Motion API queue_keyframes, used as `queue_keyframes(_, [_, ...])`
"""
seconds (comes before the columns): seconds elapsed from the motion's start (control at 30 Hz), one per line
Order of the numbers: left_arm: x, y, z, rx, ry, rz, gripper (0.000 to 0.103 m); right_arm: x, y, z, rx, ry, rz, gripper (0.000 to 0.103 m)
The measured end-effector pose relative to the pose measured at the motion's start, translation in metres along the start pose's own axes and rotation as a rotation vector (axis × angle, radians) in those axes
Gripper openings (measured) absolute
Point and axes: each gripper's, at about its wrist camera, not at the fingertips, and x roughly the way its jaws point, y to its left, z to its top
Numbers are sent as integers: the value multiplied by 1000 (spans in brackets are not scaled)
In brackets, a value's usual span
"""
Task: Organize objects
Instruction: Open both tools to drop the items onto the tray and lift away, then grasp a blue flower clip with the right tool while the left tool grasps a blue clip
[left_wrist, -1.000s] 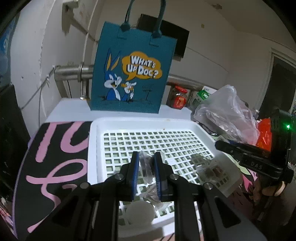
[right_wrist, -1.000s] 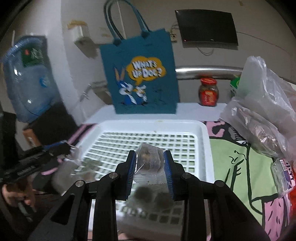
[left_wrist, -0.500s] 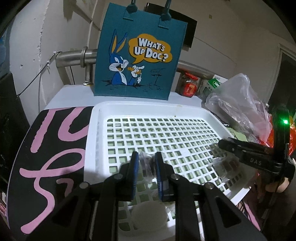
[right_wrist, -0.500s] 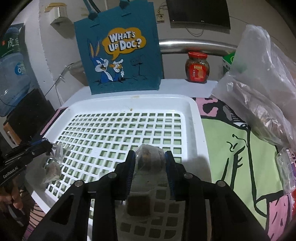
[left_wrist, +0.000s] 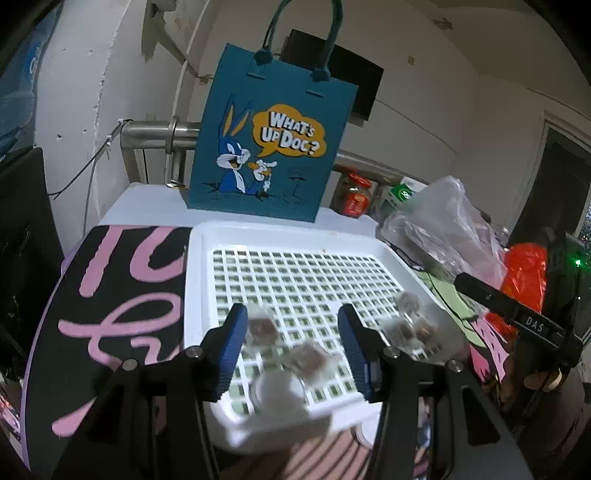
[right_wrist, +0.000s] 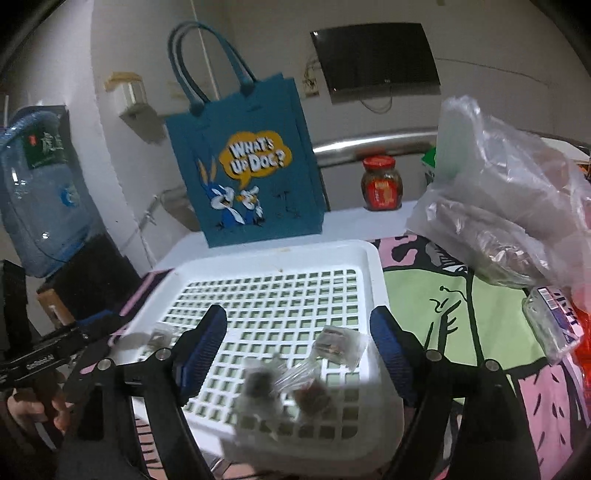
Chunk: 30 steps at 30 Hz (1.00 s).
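A white slotted tray (left_wrist: 295, 236) lies on the table; it also shows in the right wrist view (right_wrist: 376, 273). My left gripper (left_wrist: 291, 339) is open over the tray's near edge, with clear wrapped snack packets (left_wrist: 308, 360) loose in the tray between its fingers. More packets (left_wrist: 410, 325) lie at the tray's right. My right gripper (right_wrist: 299, 349) is open over the tray's near right corner, with blurred packets (right_wrist: 258, 387) and another packet (right_wrist: 334, 343) between its fingers. Each gripper appears in the other's view, the right one (left_wrist: 517, 314) and the left one (right_wrist: 44, 360).
A teal "What's Up Doc?" tote bag (left_wrist: 269, 147) stands behind the tray. A clear plastic bag (right_wrist: 509, 206) of goods, a red-lidded jar (right_wrist: 382, 182) and an orange bag (left_wrist: 524, 273) are on the right. A water jug (right_wrist: 40, 192) stands at left.
Both grippers have opened and let go of their packets, which now lie in the tray. Both views have pulled back and tilted slightly up.
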Motion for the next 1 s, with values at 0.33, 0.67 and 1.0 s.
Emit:
queue_keyframes(0.33, [-25, -29, -37, 116, 24, -26, 50, -26, 20, -29, -52, 8, 26, 82])
queue_keyframes(0.67, [-42, -39, -55, 161, 10, -69, 50, -46, 30, -53, -105, -1, 47, 82])
queue_keyframes(1.0, [-36, -65, -78, 253, 153, -197, 50, -54, 36, -69, -128, 56, 91, 82])
